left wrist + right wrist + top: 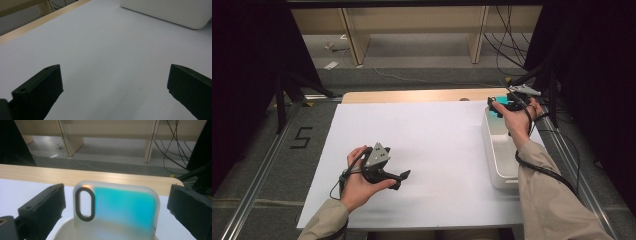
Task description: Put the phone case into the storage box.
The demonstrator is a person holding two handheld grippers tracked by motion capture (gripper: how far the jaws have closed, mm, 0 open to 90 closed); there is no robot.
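**Phone case in the bin, jaws not yet on it**

Work at this moment centred on the far right of the table. The right gripper (498, 106) hovered over the far end of the white bin (499, 165), which sat along the right edge of the white table cover (432, 145). Standing upright in that end of the bin was a translucent phone case (117, 207) with a teal tint and a dark oval camera cut-out — leaning, it seemed, against the bin's far wall, though the contact itself could not be made out.

In the right gripper view the two black jaws stood wide, one on each side of the case and clear of both its edges, so nothing was gripped. The alignment looked done; the closing and the lift looked to be what remained, unless the case had just been let go there, which one moment could not settle.

The left gripper (404, 176) rested low over the bare cover near the front left, well apart from the bin. Its jaws were also spread wide and held nothing — in its own view, plain white surface lay between them, with the bin's rounded corner farther off.
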